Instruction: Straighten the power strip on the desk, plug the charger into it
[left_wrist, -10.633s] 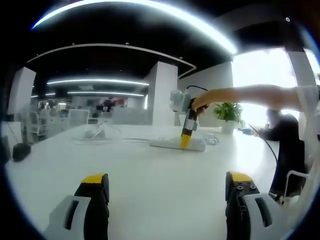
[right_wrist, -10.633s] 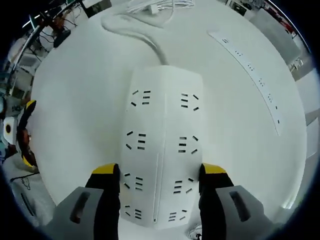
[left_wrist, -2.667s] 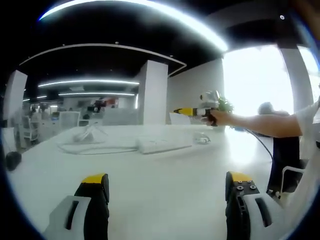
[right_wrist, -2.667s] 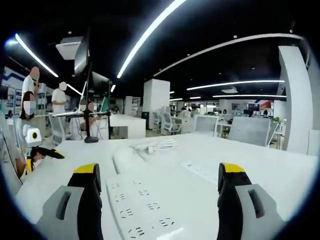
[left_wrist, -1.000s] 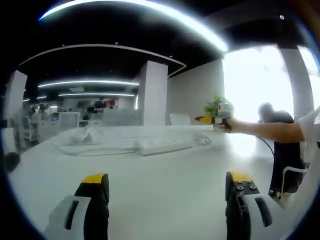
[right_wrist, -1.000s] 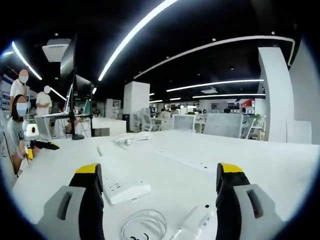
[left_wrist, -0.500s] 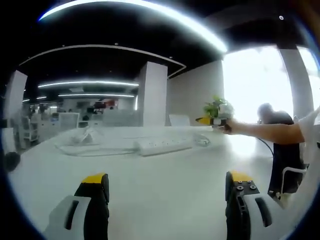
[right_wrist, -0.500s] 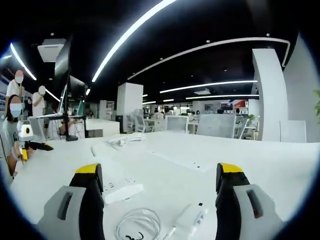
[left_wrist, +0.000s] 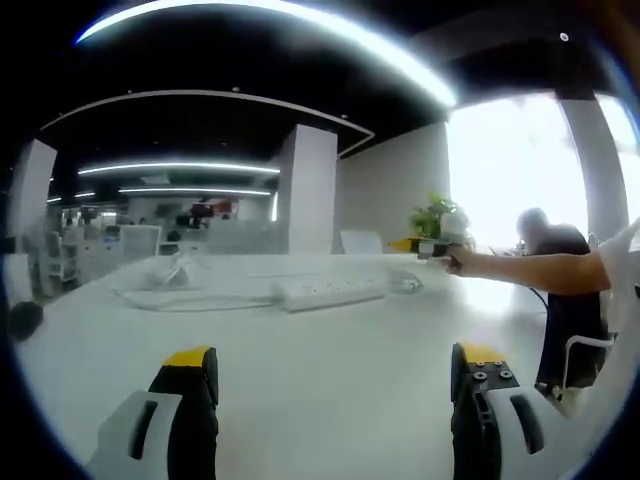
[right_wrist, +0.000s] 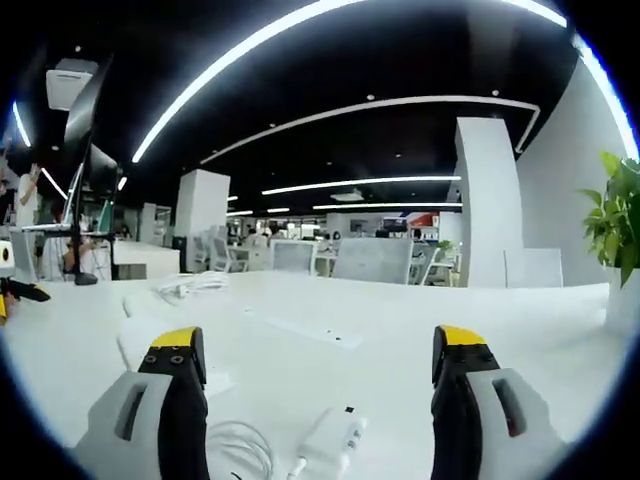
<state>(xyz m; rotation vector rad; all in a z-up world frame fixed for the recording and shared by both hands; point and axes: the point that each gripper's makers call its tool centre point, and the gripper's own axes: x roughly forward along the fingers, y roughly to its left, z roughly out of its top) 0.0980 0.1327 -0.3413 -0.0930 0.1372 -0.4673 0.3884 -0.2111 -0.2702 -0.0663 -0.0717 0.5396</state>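
Swung further round since a second ago, the right gripper view now takes in a potted plant (right_wrist: 617, 225) at its right edge, and the power strip (right_wrist: 150, 350) has slid toward the lower left of the frame, partly behind the left jaw. The right hand-held gripper (right_wrist: 318, 378) hangs above the white table (right_wrist: 400, 330) with its yellow-tipped jaws spread wide and nothing between them. Between the jaws at the bottom of the frame lies the white charger (right_wrist: 328, 436), with its coiled white cable (right_wrist: 240, 445) just to its left. A second, flat power strip (right_wrist: 300, 328) lies further back near the centre, and a loose white cable bundle (right_wrist: 190, 284) sits in the left middle distance

The left gripper view has hardly shifted. The left hand-held gripper (left_wrist: 332, 380) is likewise released, jaws wide apart over bare table (left_wrist: 330, 350), grasping nothing. The power strip (left_wrist: 330, 292) lies flat at the frame's centre, its cord (left_wrist: 180, 300) running to the left. At centre right a person's arm (left_wrist: 530, 270) reaches in from the right edge and holds the right hand-held gripper (left_wrist: 405, 244) above the table, just right of the strip. A green plant (left_wrist: 432, 212) stands behind it
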